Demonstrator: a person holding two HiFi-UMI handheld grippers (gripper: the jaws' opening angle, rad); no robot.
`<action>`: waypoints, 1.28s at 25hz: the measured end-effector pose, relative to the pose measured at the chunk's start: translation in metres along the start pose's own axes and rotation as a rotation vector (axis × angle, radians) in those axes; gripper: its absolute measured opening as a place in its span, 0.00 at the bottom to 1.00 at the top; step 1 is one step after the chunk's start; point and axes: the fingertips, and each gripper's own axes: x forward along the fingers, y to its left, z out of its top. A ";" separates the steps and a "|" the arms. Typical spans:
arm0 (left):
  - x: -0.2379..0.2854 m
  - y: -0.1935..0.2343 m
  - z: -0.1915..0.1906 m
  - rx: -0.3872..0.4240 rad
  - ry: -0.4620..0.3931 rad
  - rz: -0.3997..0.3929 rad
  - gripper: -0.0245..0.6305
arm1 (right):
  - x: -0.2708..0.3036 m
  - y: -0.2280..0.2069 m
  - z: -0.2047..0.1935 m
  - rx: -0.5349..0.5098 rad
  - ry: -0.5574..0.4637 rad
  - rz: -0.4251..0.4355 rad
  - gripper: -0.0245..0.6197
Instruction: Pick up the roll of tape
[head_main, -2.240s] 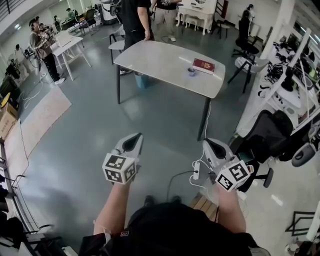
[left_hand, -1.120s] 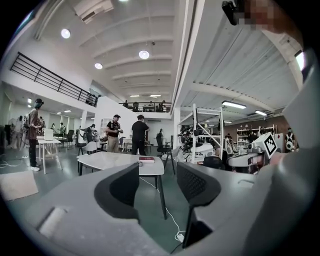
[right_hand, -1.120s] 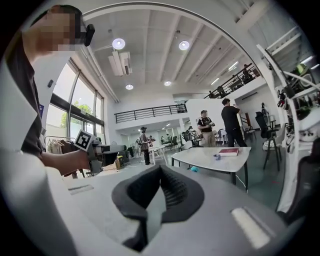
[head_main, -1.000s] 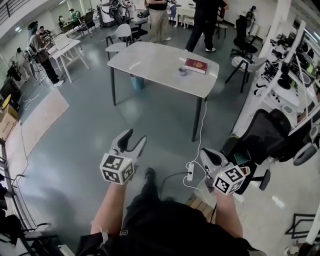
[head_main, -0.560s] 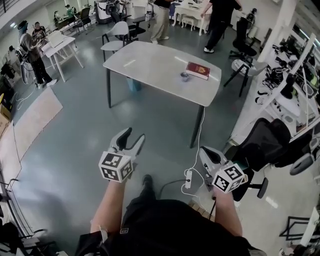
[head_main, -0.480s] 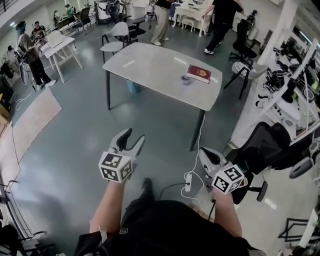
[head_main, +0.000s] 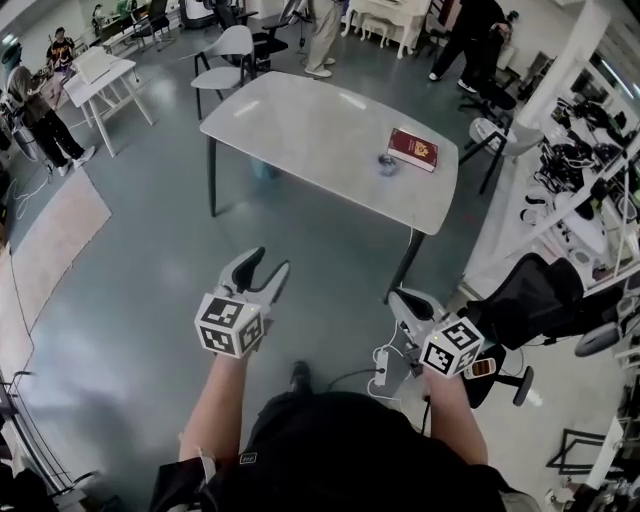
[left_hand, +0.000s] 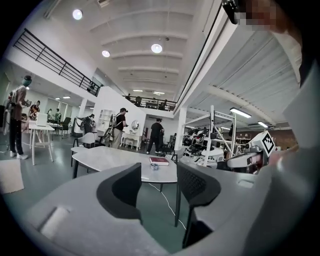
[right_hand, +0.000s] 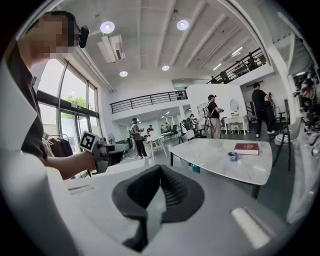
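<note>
Grey moulded plastic with black pads (left_hand: 125, 192): my left gripper (head_main: 270, 262) has its jaws well apart with nothing between them. Only the floor and the table ahead show through the gap. My right gripper (head_main: 398, 297) has its jaws pressed tight against each other, with nothing held. Both hang in the air over the floor, touching nothing, the left at about 9 o'clock of the right.

The small roll of tape (head_main: 387, 163), a pale bluish ring, lies flat on the pale grey rounded table top (head_main: 300, 120). It is at about 1 o'clock from my left gripper and 12 o'clock from my right, well apart from both. Just beside it, at its 1 o'clock, lies a dark red book (head_main: 413, 149); I cannot tell whether they touch.

The table stands on dark legs on a glossy grey-green floor (head_main: 150, 250). A white power strip (head_main: 381, 365) with its cable lies on the floor at 7 o'clock of my right gripper. A black office chair (head_main: 530, 295) stands at its 3 o'clock. Beyond the table, from 10 to 1 o'clock, people (head_main: 322, 30) stand near a white desk (head_main: 100, 72) and a white chair (head_main: 230, 48).
</note>
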 end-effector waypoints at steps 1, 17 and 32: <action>0.001 0.009 0.001 -0.005 -0.001 -0.008 0.39 | 0.009 0.003 0.001 0.003 0.010 0.000 0.04; 0.049 0.053 0.006 -0.016 0.028 -0.056 0.35 | 0.067 -0.028 0.005 0.084 0.027 0.008 0.04; 0.218 0.074 0.020 0.025 0.137 -0.052 0.32 | 0.150 -0.183 0.038 0.174 -0.008 0.085 0.04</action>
